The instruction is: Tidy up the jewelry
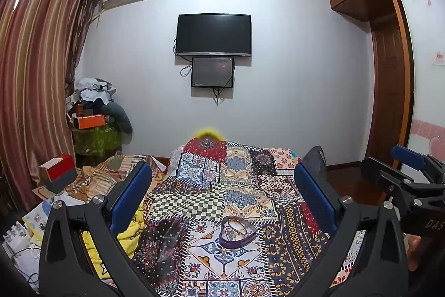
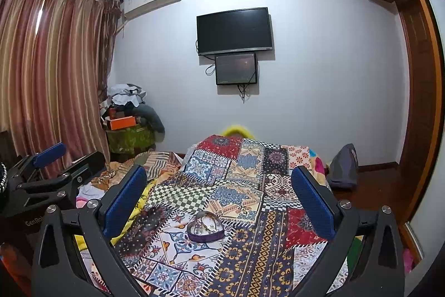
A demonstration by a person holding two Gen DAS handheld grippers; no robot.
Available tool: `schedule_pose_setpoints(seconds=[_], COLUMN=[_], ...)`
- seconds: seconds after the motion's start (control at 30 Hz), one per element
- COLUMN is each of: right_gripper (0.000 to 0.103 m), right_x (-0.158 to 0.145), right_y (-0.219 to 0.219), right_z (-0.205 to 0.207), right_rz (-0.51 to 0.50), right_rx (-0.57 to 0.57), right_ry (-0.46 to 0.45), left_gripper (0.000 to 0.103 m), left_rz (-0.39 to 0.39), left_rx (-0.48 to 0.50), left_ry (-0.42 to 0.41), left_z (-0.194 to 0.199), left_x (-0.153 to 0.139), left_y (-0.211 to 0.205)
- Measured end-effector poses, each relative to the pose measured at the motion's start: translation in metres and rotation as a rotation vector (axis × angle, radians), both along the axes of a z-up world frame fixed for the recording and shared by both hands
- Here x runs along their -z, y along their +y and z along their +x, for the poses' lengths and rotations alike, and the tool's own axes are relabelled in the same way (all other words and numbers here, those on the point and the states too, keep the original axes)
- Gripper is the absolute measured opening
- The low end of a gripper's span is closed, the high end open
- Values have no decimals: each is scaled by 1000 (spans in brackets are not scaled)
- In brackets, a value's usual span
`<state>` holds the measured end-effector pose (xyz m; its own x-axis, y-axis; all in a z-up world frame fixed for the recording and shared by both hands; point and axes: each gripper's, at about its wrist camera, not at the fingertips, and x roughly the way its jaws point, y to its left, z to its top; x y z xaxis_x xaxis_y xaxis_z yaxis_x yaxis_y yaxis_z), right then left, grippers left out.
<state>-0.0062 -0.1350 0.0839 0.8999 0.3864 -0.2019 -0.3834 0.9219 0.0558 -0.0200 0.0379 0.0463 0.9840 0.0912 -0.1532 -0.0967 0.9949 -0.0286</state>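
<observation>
Both claws — left claw [image 1: 222, 194] and right claw [image 2: 219, 194] — hang spread and empty above the patchwork bedspread [image 1: 242, 185], where the heart-shaped jewelry box [image 1: 237, 231] sits open with pieces inside — sorting looks barely begun.

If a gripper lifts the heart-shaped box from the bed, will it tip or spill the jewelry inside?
The heart-shaped box looks shallow and has no lid on, so tilting it would probably spill the loose jewelry. Its walls seem thin, so it is likely light and may flex under a squeeze. It rests on a soft patchwork quilt, so pushing would probably drag and wrinkle the fabric rather than slide.
</observation>
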Motion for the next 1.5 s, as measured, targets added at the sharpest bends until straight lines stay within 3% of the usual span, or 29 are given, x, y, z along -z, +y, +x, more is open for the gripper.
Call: schedule_pose_setpoints(seconds=[0.87, 1.5], right_gripper=[103, 103], right_x=[-4, -1], right_y=[-7, -8], right_z=[2, 2], right_rz=[5, 3], right_rx=[13, 15], right_ry=[2, 5], left_gripper=[103, 103], left_rz=[4, -43], left_rx=[16, 42], left_ry=[11, 25], left_z=[0, 4], left_x=[-2, -2], left_y=[-1, 8])
